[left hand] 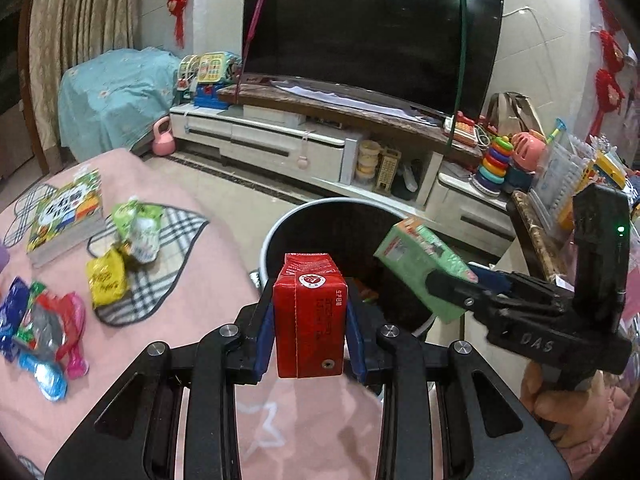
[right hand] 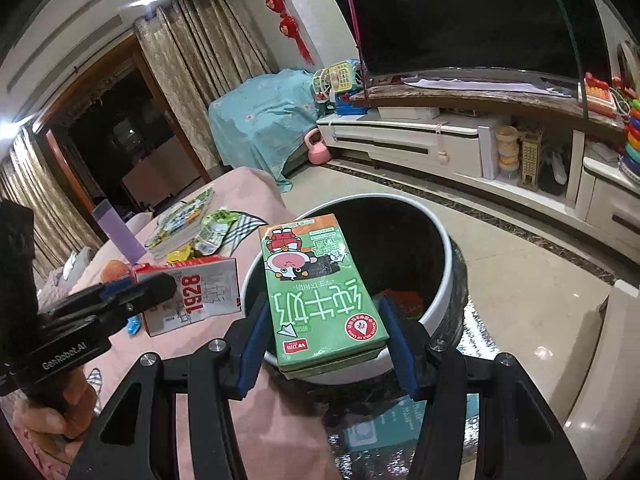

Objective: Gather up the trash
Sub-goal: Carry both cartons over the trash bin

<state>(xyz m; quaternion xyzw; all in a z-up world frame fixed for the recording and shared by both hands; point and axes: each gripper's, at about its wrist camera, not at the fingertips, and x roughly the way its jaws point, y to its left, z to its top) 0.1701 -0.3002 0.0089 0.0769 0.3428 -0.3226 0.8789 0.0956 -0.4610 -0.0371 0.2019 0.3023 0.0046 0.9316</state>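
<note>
Green carton [right hand: 320, 292] in right tool [right hand: 324, 340], long axis toward bin [right hand: 436, 240].

The bin [left hand: 280, 232] stands on the floor just beside the covered table [left hand: 192, 272], before the TV cabinet [left hand: 280, 140]. Two cartons are held over it: one [left hand: 310, 312] at its near rim, the other [left hand: 424, 268] to the right. Wrappers [left hand: 44, 328] and a book [left hand: 66, 212] lie on the table, left.

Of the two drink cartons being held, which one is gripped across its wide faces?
The green carton in the right claw; its jaws stand wide apart. The red carton sits narrow in the left claw.
</note>
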